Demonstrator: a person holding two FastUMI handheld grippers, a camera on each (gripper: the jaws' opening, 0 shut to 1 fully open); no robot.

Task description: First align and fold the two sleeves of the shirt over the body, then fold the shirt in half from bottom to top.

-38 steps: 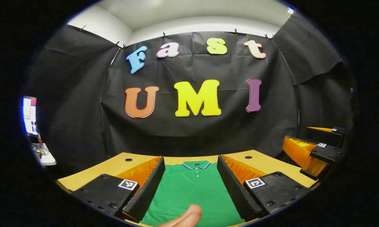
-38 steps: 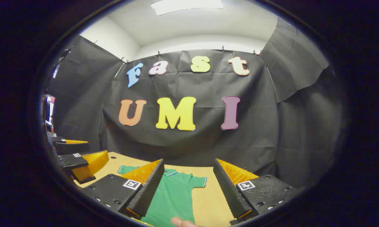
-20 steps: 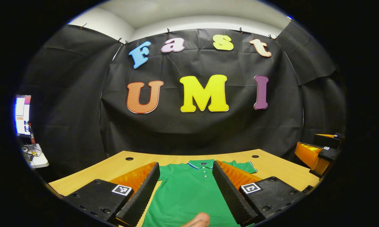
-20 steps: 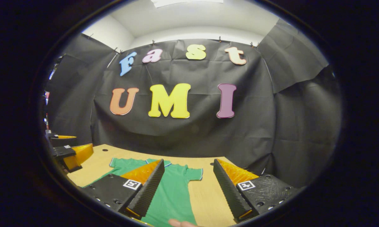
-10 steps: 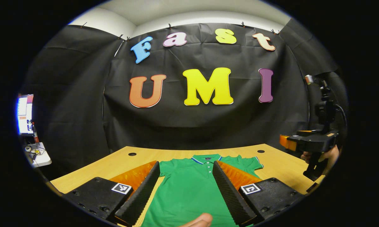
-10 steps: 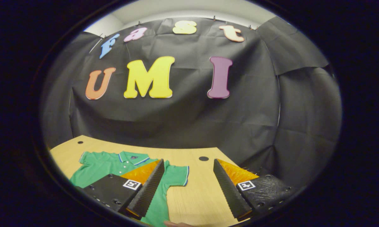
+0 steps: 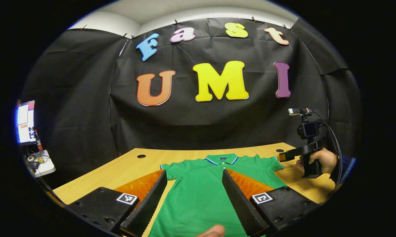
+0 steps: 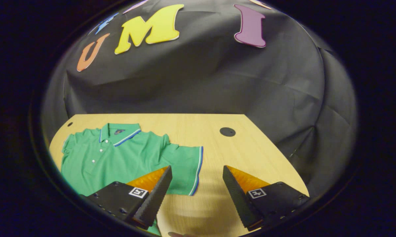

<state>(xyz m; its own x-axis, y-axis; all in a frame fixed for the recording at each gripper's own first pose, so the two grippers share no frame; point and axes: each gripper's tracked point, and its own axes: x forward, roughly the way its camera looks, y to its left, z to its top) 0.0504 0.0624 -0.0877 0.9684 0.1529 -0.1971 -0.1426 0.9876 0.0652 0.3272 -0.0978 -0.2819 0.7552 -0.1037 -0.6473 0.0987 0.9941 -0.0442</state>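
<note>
Tilting down since a second ago, the right gripper (image 8: 196, 184) hovers with jaws spread near the sleeve (image 8: 184, 164) of the green shirt (image 7: 204, 191), flat on the table (image 8: 217, 148); left gripper (image 7: 193, 194) also gapes. Soft, light fabric: pinch the cuff edge

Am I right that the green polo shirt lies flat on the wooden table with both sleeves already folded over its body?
Not quite: the green polo shirt does lie flat on the wooden table, but its sleeves are still spread out, not folded. The right gripper view shows the right sleeve extended sideways.
</note>
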